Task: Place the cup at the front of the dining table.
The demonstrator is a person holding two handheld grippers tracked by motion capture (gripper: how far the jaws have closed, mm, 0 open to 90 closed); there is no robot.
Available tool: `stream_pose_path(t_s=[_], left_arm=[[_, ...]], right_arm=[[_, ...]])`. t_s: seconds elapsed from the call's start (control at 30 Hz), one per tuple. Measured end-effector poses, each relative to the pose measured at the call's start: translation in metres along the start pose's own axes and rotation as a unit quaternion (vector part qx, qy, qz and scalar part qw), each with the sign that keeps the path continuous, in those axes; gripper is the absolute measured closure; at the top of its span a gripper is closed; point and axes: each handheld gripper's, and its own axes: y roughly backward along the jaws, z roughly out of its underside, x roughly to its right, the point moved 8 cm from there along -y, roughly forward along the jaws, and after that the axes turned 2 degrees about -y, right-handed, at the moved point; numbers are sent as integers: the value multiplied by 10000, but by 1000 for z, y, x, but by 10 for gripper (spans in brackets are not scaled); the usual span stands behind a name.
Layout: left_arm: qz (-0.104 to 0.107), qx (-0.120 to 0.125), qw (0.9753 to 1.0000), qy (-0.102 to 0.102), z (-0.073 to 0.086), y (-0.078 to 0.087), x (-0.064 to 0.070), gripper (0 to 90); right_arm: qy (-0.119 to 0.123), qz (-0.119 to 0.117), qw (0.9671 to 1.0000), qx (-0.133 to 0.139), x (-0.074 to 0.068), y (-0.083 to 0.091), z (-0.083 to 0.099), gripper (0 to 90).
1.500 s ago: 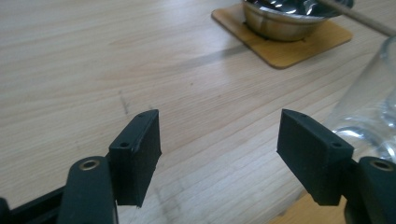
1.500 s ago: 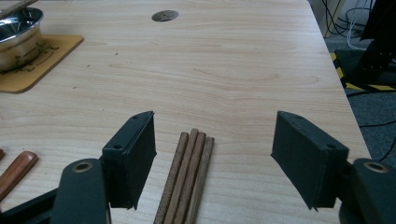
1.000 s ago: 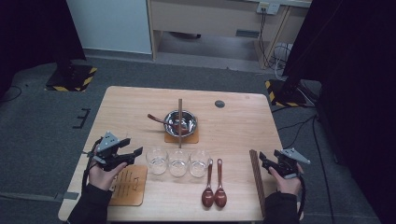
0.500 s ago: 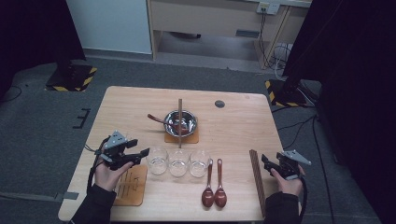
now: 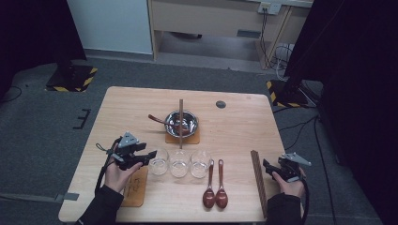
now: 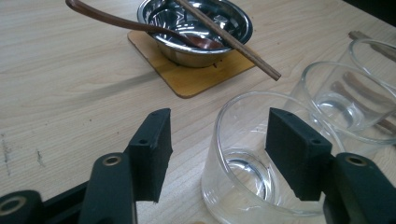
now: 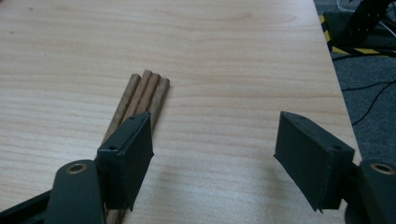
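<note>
My left gripper (image 5: 149, 155) has moved in from the desk's left edge toward the row of three glasses, so I judge a grasp is starting. Its jaws are wide open, and the nearest glass (image 6: 261, 158) sits partly between them, its rim by the right pad. My right gripper (image 5: 268, 167) rests open beside the chopsticks (image 7: 140, 95).

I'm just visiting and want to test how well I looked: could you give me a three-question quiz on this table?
1. How many clear glasses stand in the row?
2. True or false: the left gripper has one of its fingers inside the nearest glass.
3. What lies across the steel bowl: A a fork, B a chopstick, C a knife?

Key: 1. Three. 2. True. 3. B.
</note>
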Motion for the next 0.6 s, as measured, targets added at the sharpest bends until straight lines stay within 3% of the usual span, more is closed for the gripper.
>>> stream_pose_path(t_s=[0.17,0.6], left_arm=[[78,-145,9998,108,1,-6,1,438],[69,-701,9975,-42,8,-19,3,590]], right_arm=[[49,62,9998,-167,3,-3,6,277],[73,42,9997,-248,2,-4,8,274]])
